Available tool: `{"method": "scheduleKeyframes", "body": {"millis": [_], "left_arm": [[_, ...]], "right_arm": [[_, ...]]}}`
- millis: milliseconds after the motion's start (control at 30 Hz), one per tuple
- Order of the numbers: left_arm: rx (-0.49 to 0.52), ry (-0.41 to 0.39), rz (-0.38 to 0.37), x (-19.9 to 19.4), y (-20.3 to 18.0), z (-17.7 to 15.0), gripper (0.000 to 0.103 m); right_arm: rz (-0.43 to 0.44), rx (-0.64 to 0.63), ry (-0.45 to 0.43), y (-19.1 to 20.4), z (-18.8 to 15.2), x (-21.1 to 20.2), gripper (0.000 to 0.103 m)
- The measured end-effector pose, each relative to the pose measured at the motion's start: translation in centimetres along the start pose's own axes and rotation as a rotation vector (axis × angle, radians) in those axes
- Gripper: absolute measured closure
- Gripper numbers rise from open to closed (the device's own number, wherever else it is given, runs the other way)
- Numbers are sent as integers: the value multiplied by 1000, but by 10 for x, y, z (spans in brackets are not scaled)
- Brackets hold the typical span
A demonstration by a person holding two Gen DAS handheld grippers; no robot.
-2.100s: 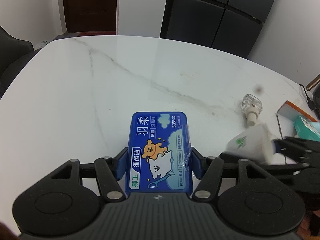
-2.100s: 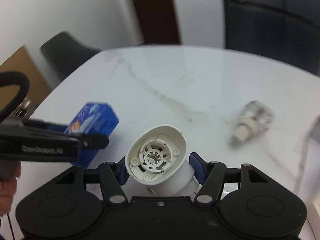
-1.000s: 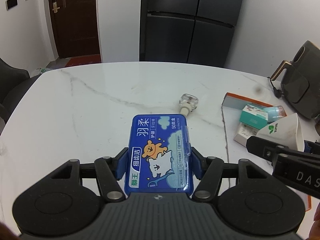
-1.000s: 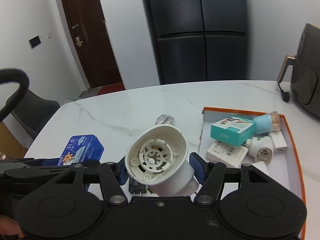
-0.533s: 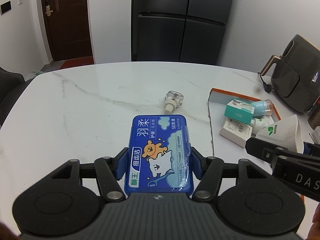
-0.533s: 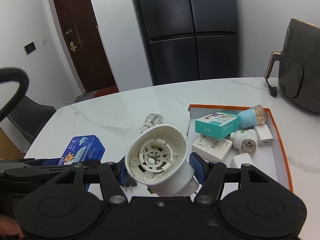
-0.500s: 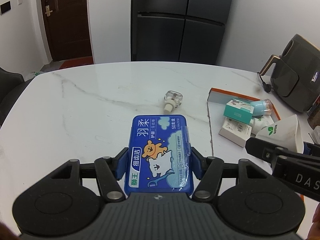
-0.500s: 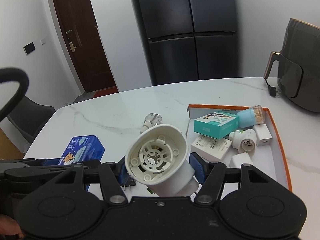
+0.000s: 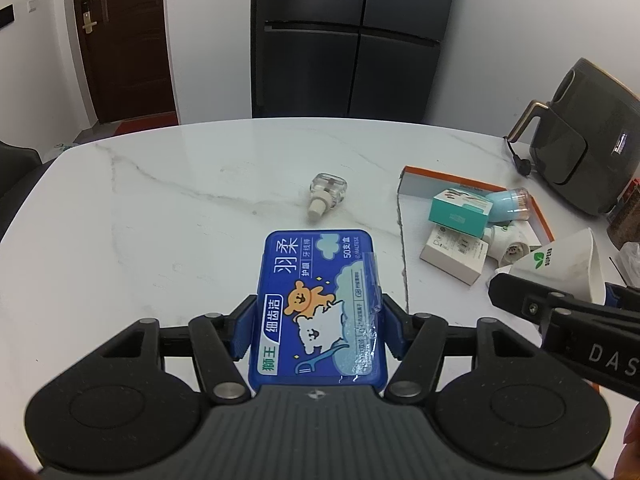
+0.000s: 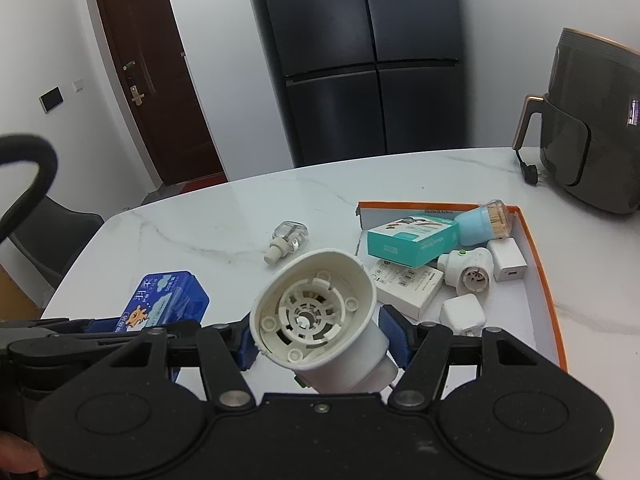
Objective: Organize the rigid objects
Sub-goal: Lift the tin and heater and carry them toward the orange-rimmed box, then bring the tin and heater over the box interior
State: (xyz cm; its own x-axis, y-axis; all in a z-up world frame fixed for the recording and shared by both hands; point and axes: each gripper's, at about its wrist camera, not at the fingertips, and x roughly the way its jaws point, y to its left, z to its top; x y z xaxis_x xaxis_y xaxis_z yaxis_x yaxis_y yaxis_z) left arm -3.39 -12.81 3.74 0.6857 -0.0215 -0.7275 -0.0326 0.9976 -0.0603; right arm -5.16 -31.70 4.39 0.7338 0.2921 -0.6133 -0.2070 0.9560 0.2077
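The left tongs (image 9: 316, 326) pinch a blue box (image 9: 318, 308) across its short width, both blue pads pressed flat on its long sides, so the printed lid faces up and the free end projects forward. This side grip appears chosen so that the box can be lowered flat and released without tipping. The box is carried above the near part of the white marble surface (image 9: 168, 216), clear of it. Ahead of it, near the middle of the surface, a small clear bottle (image 9: 326, 196) lies on its side, not yet collected. To its right, an orange-rimmed tray (image 10: 538, 256) sits toward the right edge of the surface and already holds a teal carton (image 10: 412, 242), a white carton (image 10: 408, 286), a light-blue jar (image 10: 482, 222) on its side, a white plug-in unit (image 10: 468, 270) and two white cubes (image 10: 508, 260). The grouping suggests that the tray is the collection point. The right tongs (image 10: 316, 342) pinch a white housing (image 10: 320, 320), pads on opposite sides of its round body, open ribbed end forward and tilted up; it hangs over the surface at the tray's near left corner. Holding the body rather than the flared rim likely gives the pads a firmer seat. Free floor remains at the tray's near right part; both held items probably go there. The bottle is left for a later pass.
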Motion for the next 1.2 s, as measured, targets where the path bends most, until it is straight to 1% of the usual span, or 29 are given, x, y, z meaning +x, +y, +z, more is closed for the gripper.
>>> {"method": "scheduleKeyframes", "body": {"millis": [1200], "left_arm": [[65,8,-60,3,-57,-7,40]], "right_arm": [[-57,59,-22,-49,-6,-24,29]]}}
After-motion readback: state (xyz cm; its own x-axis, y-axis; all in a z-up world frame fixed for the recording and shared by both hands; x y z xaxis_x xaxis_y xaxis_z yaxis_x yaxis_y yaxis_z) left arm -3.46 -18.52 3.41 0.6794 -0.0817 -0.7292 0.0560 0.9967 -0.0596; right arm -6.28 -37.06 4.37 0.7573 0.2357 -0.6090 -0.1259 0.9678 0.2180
